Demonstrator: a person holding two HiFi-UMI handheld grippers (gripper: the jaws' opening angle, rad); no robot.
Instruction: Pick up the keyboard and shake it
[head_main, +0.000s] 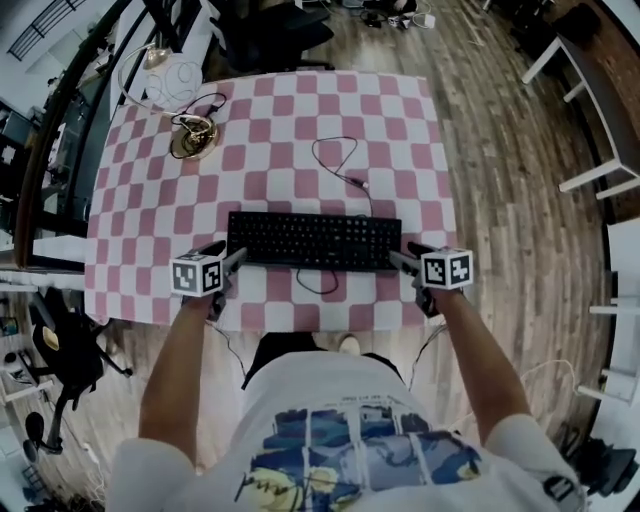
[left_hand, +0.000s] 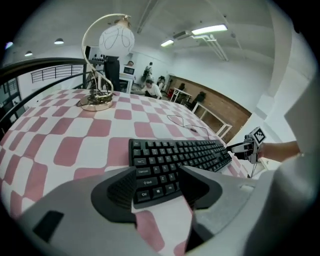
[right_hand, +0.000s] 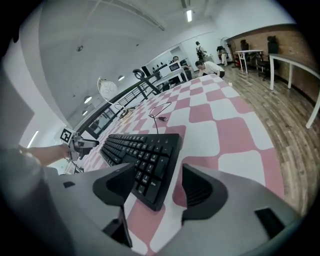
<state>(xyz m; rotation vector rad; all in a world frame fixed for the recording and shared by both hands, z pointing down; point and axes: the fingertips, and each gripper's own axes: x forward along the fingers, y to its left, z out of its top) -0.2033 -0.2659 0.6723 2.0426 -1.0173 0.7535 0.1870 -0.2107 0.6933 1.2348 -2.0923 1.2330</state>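
Keyboard (head_main: 314, 241), black and corded, lies flat near the front edge of a pink-checked table (head_main: 300, 120), with the left gripper (head_main: 233, 260) and right gripper (head_main: 402, 258) spread wide around its end corners and gripping nothing; judging by this, the grasp comes next, both closing evenly before any lift.

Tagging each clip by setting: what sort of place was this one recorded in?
Probably an open-plan office or lab: a wood-plank floor, white desks along the wall, and people at workstations in the background.
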